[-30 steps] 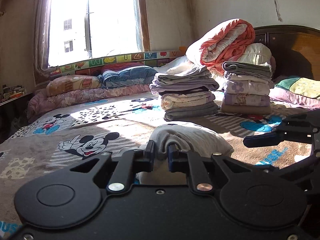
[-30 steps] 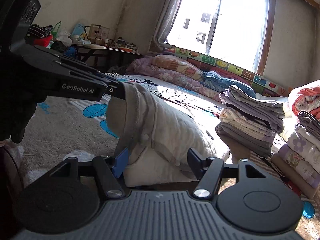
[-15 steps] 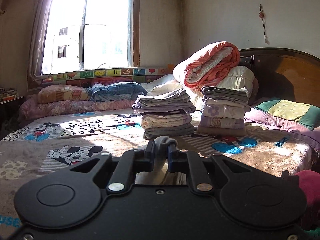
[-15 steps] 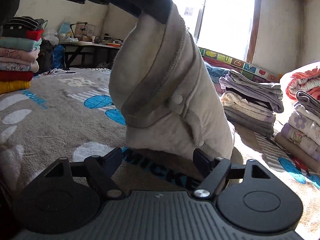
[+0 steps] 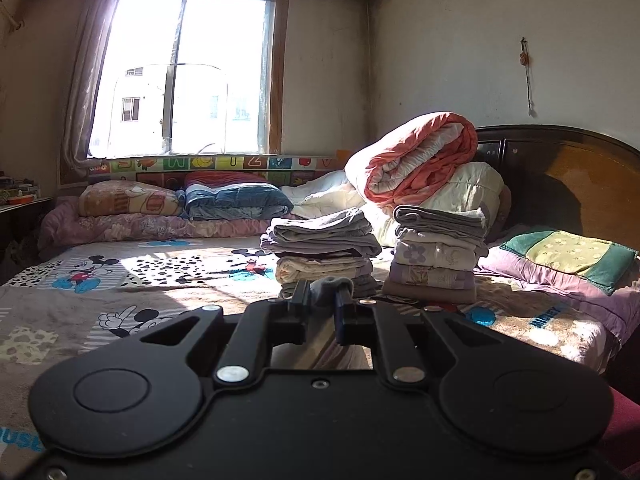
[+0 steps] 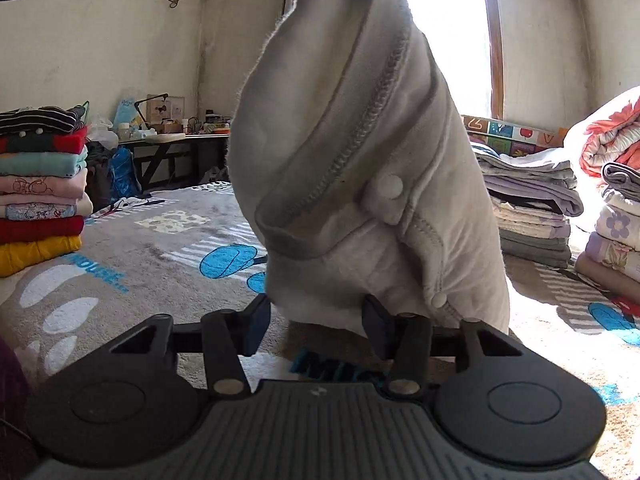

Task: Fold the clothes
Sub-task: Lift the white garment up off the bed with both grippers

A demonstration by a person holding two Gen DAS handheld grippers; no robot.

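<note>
the bed (image 5: 132, 280) carries two folded stacks (image 5: 324, 248) near the headboard; the pale grey garment (image 6: 360, 184) hangs above the blanket, pinched at its top edge by the left gripper (image 5: 323, 296), jaws closed tight on cloth; the right gripper (image 6: 316, 326) sits beneath its hem, jaws parted, gripping nothing.

A lived-in bedroom at home. A bed (image 5: 132, 280) with a cartoon-mouse blanket is filling the room, its dark wooden headboard (image 5: 568, 176) standing at two o'clock. Rolled quilts (image 5: 416, 160) and folded clothes stacks (image 5: 324, 248) are sitting on it, sun is pouring through the curtained window (image 5: 184, 76) at eleven, and a cluttered side bench (image 6: 176, 140) is lining the far wall.
</note>
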